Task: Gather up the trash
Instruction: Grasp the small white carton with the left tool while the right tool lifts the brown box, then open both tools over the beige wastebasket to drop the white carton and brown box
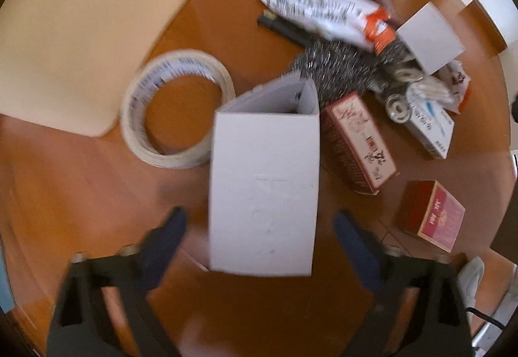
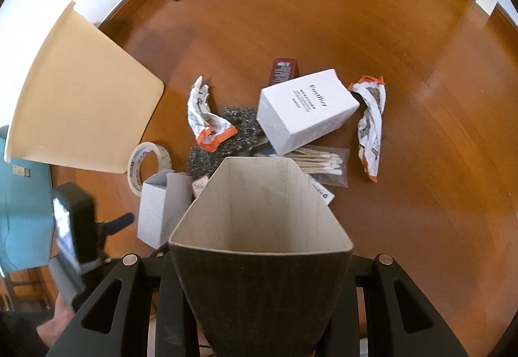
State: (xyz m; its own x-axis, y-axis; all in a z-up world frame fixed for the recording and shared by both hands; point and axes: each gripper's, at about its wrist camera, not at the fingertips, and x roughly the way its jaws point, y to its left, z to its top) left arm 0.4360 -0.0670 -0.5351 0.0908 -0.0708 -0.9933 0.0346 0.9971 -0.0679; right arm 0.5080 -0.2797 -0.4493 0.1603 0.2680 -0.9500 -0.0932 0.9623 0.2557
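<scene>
A small white carton (image 1: 262, 188) with its top flap open lies on the wooden floor (image 1: 81, 195). It sits between the two blue fingers of my left gripper (image 1: 260, 227), which point straight down. A gap shows on each side of it, so the pads do not press on it. In the right wrist view the same carton (image 2: 158, 211) lies beside the left gripper's blue fingertip (image 2: 124, 219). My right gripper (image 2: 259, 263) is shut on a dark open-ended carton (image 2: 259, 276) with a pale inside, held above the floor. That carton hides the right gripper's own fingertips.
A beige bin (image 1: 81, 33) (image 2: 81, 98) stands at the left. Around the pile lie a tape roll (image 1: 176, 107), steel wool (image 1: 340, 65), a white-and-orange wrapper (image 1: 323, 14), two red boxes (image 1: 359, 143) (image 1: 433, 214), a larger white box (image 2: 304, 111) and bagged cotton swabs (image 2: 320, 162).
</scene>
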